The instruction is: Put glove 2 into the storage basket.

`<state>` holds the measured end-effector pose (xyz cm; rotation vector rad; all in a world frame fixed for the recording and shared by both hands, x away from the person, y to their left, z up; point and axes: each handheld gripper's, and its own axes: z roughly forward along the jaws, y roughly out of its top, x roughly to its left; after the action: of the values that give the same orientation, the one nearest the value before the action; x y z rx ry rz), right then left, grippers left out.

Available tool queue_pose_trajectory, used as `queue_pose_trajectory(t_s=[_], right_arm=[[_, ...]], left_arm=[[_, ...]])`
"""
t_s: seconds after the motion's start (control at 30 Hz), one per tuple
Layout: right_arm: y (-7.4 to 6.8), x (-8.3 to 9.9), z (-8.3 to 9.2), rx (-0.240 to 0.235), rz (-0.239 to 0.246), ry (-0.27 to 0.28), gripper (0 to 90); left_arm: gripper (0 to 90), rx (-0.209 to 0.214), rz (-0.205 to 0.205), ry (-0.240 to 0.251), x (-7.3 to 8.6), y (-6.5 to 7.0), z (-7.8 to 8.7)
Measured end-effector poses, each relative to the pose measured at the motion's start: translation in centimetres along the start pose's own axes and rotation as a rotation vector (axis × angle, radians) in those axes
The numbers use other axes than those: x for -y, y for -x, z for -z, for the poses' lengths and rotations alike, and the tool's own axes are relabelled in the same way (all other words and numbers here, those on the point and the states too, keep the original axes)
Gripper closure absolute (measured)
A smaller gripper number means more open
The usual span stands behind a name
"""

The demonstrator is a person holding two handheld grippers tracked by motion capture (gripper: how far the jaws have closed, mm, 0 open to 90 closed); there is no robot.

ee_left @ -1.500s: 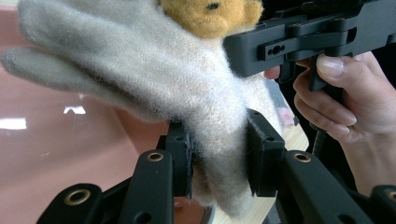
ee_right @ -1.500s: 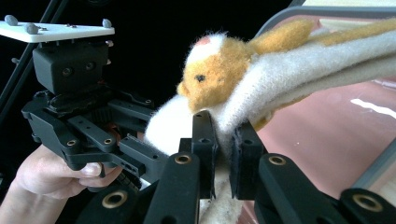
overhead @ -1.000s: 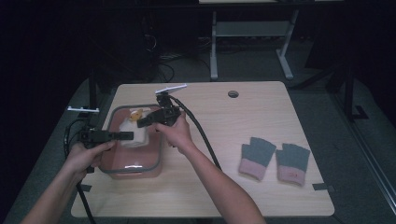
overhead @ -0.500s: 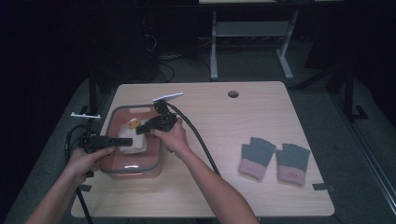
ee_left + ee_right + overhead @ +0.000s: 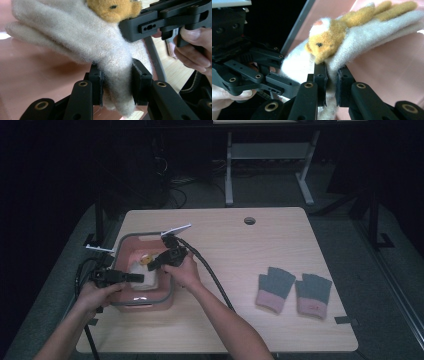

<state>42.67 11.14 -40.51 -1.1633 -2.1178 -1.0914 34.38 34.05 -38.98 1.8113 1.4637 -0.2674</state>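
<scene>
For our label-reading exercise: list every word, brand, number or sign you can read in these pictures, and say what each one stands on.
None: no readable text, number or sign anywhere.
Fluffy cream woollen glove with an orange bear face: bare of writing.
Pink plastic tub with a grey rim: bare of writing.
Pair of grey-and-pink knitted gloves: one cuff bears a small mark, too small to read.

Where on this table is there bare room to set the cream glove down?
Widest free patch: the bare wood between the pink bin and the pair of grey gloves, back to the round hole. Another strip runs along the table's near edge below the grey gloves. It is crowded at the bin, where both grippers hold the cream glove.
</scene>
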Motion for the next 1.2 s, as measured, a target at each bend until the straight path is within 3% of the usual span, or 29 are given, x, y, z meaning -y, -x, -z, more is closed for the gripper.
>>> queue_pose_trajectory(t_s=[0.2, 0.5, 0.63, 0.9, 1.2], right_arm=[[-0.3, 0.2, 0.0, 0.068, 0.023, -0.037, 78.9], [-0.6, 0.4, 0.9, 0.128, 0.054, -0.065, 75.9], [-0.7, 0.5, 1.4, 0.139, 0.061, -0.063, 76.0], [-0.9, 0.6, 2.1, 0.121, 0.068, -0.043, 76.0], [-1.3, 0.7, 3.2, 0.121, 0.078, -0.026, 76.0]], left_arm=[[66.4, -0.023, -0.01, -0.025, 0.1, 0.0, -0.6], [66.4, -0.063, -0.003, -0.049, 0.1, -0.2, -1.1], [66.4, -0.081, 0.011, -0.055, 0.2, -0.1, -1.3], [65.7, -0.129, -0.009, -0.094, 0.1, 0.0, -1.6], [55.8, -0.195, -0.029, -0.095, -0.1, 0.4, -0.9]])
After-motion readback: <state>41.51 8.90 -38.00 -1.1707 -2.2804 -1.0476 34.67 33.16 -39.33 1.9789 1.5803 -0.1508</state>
